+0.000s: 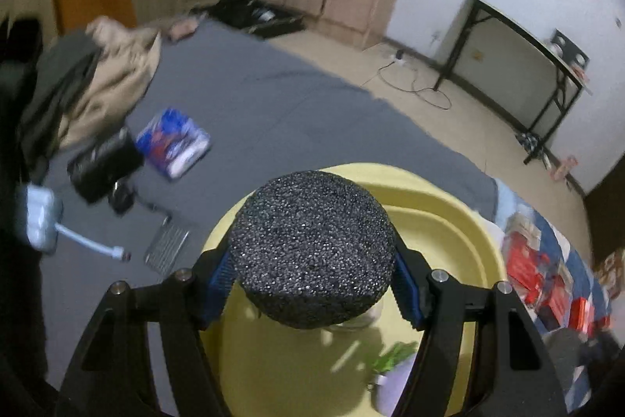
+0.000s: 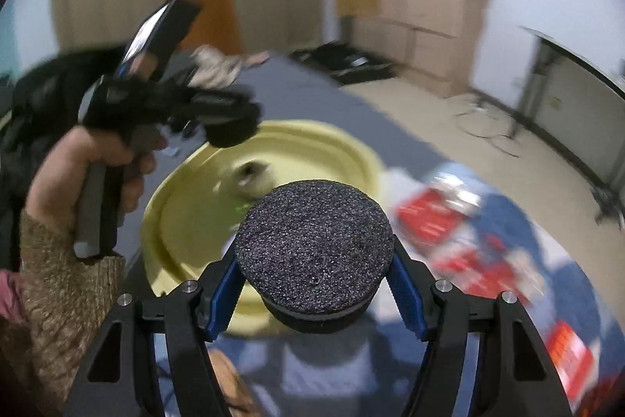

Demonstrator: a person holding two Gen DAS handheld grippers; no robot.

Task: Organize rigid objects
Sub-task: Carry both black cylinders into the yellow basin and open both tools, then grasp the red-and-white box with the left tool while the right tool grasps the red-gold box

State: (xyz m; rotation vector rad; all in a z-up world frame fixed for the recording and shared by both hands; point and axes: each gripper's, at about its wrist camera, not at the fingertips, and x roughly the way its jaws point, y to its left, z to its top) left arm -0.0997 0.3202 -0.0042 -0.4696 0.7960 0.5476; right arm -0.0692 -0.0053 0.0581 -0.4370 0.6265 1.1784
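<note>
My left gripper (image 1: 312, 260) is shut on a dark speckled foam disc (image 1: 312, 237), its blue pads pressing both sides. It hangs over a yellow basin (image 1: 437, 194) that rests on the grey bed. My right gripper (image 2: 314, 260) is shut on a second, flatter foam disc (image 2: 312, 241) near the basin's (image 2: 175, 190) front edge. In the right wrist view a hand (image 2: 78, 174) in a knitted sleeve holds the left gripper (image 2: 234, 127) over the basin's far rim. Small blurred items lie in the basin, one of them green (image 1: 390, 356).
On the grey sheet (image 1: 273, 96) lie a blue and red packet (image 1: 172, 139), a black box (image 1: 105, 163), a white plug with cable (image 1: 39, 221) and a metal grid (image 1: 168, 245). Clothes (image 1: 97, 85) are piled at left. A red and blue quilt (image 1: 547, 280) lies at right.
</note>
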